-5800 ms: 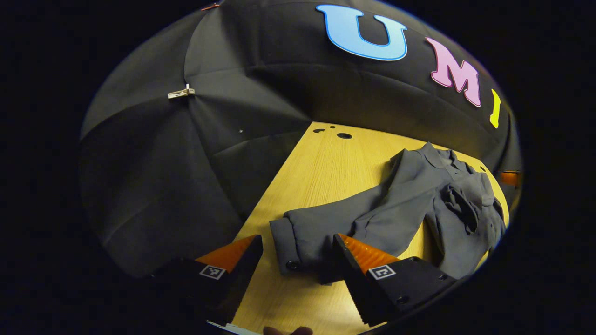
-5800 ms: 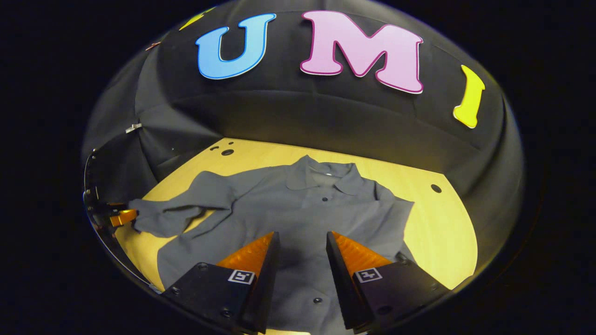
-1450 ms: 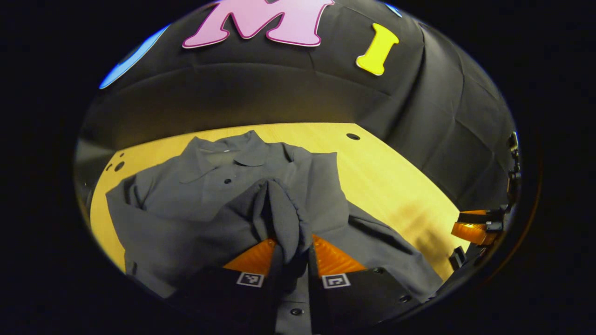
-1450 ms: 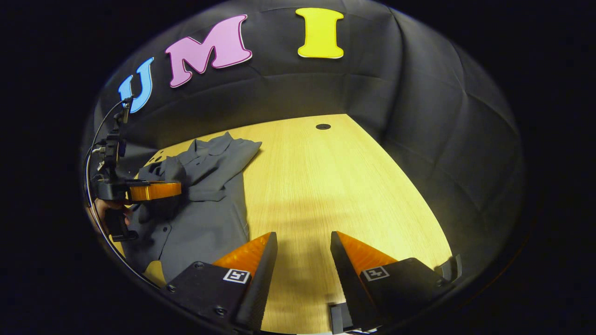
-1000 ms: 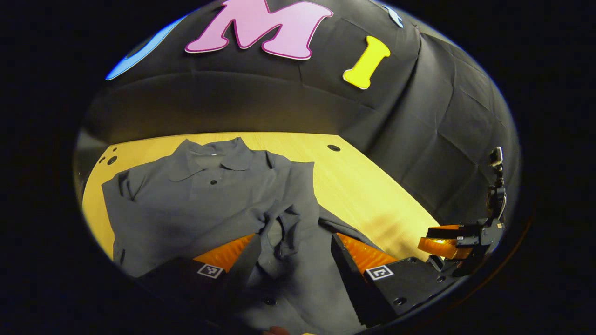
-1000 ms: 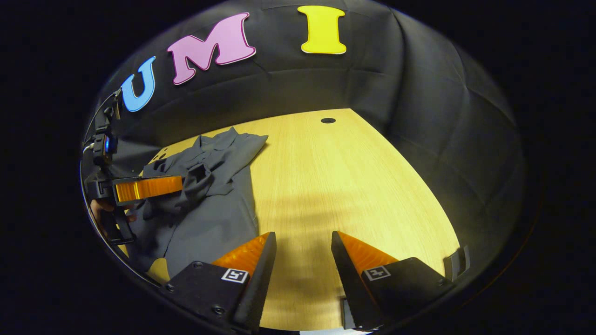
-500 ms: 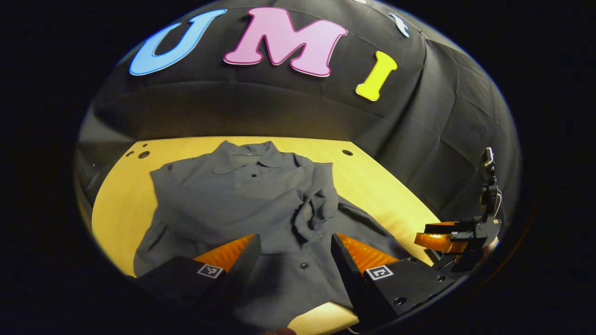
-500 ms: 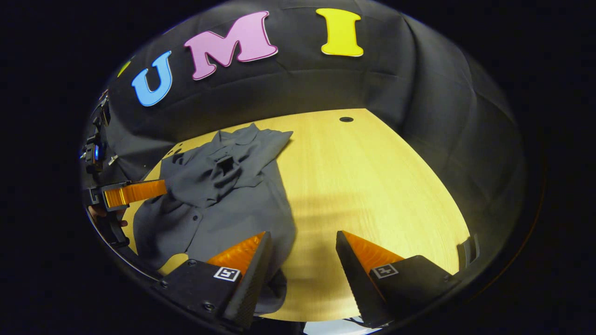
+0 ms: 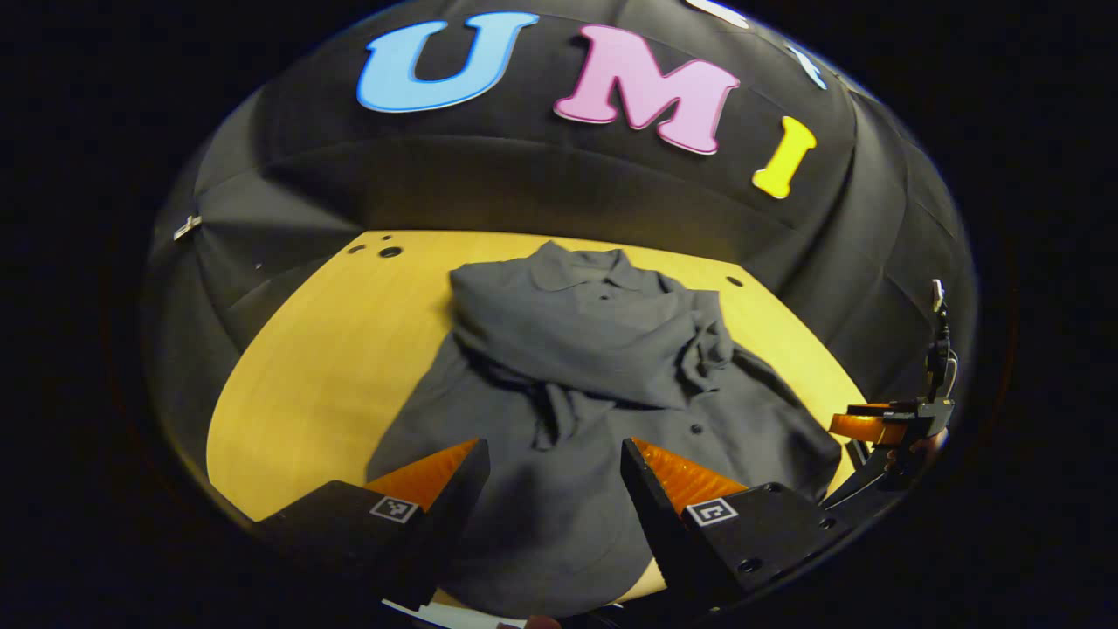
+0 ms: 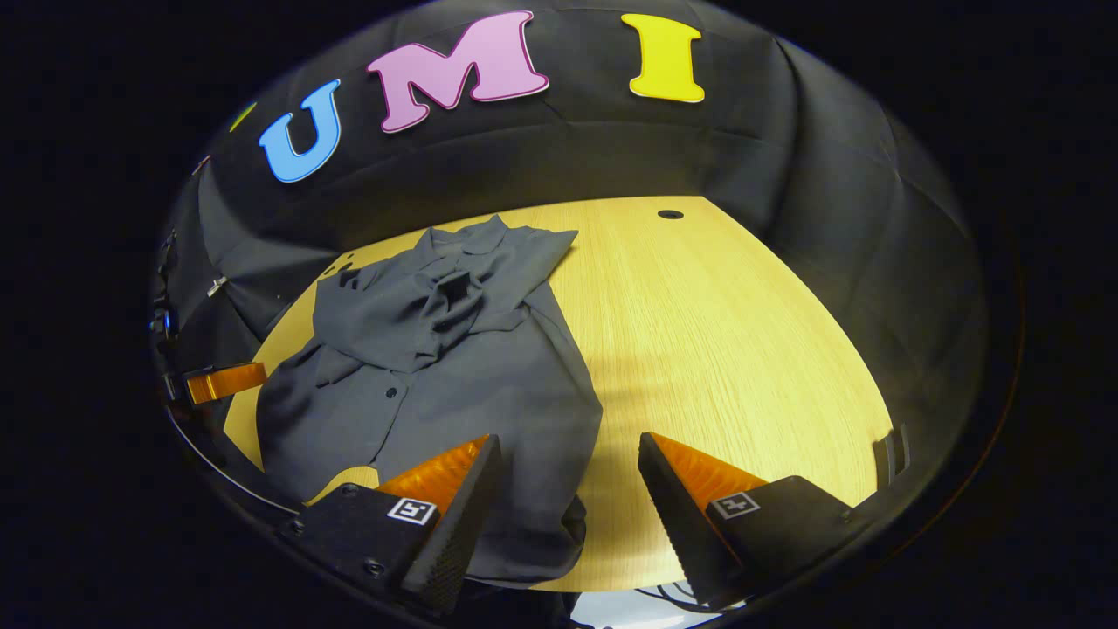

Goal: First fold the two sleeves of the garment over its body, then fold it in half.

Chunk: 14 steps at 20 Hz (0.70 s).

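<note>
- In the left gripper view we see a dark grey shirt [image 9: 603, 384] lying on a yellow wooden table [image 9: 323, 349], in the middle of the picture.
- The shirt's collar [image 9: 576, 266] points to the top of the picture, toward the black cloth wall.
- One sleeve [image 9: 594, 349] lies folded across the body of the shirt, with a bunched-up end at its right side.
- The left gripper [image 9: 552, 476] sits at the bottom middle of that picture. Its two fingers are spread apart and hold nothing.
- The bottom part of the shirt shows in the gap between those fingers. We cannot tell if the fingers touch the cloth.
- At the right edge of the left gripper view we see the other gripper, just beside the shirt's lower right corner, with a bit of a hand behind it.
- In the right gripper view the shirt [image 10: 437, 358] lies in the left half of the picture, and bare table [image 10: 725, 332] lies to the right of it.
- The right gripper [image 10: 568, 476] is at the bottom middle of that picture. Its fingers are spread wide and hold nothing.
- The shirt's lower edge [image 10: 533, 542] reaches down beside the left finger and partway into the gap. The right finger is over bare wood.
- At the left edge of the right gripper view we see the left gripper, near the shirt's side.
</note>
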Motion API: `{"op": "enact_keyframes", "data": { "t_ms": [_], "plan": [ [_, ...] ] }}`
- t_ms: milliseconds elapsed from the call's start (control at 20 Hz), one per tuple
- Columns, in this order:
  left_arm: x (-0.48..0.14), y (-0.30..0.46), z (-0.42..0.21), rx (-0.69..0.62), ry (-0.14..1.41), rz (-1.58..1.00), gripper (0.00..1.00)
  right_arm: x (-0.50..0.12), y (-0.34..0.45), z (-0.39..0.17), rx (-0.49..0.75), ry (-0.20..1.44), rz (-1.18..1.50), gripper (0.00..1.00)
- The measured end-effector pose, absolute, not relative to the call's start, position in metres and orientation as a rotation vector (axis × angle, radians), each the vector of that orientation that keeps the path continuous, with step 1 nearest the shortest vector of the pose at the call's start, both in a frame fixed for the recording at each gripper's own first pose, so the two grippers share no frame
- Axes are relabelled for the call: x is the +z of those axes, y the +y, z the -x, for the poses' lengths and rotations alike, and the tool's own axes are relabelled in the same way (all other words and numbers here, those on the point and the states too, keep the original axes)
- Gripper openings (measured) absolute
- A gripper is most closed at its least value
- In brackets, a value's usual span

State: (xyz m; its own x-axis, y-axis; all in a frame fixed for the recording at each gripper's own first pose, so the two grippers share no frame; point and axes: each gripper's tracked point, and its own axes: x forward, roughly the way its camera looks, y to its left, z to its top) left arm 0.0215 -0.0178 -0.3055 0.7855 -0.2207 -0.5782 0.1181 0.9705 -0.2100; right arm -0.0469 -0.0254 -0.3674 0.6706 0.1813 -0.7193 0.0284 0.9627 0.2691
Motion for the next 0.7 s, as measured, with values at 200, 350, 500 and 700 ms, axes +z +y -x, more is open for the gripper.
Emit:
{"op": "enact_keyframes", "data": {
  "t_ms": [200,350,500,700],
  "plan": [
    [-0.323,0.029,-0.007,-0.093,0.674,0.155,0.95,-0.373,-0.021,0.052,0.075,0.853,-0.276,0.97],
    [-0.337,0.052,-0.004,-0.051,0.696,0.134,0.95,-0.379,-0.016,0.054,0.083,0.87,-0.26,0.97],
    [-0.355,0.068,-0.003,-0.014,0.724,0.116,0.95,-0.385,-0.012,0.055,0.088,0.887,-0.258,0.98],
    [-0.381,0.072,-0.005,0.003,0.783,0.122,0.95,-0.397,-0.007,0.054,0.094,0.918,-0.257,0.98]
  ]
}}
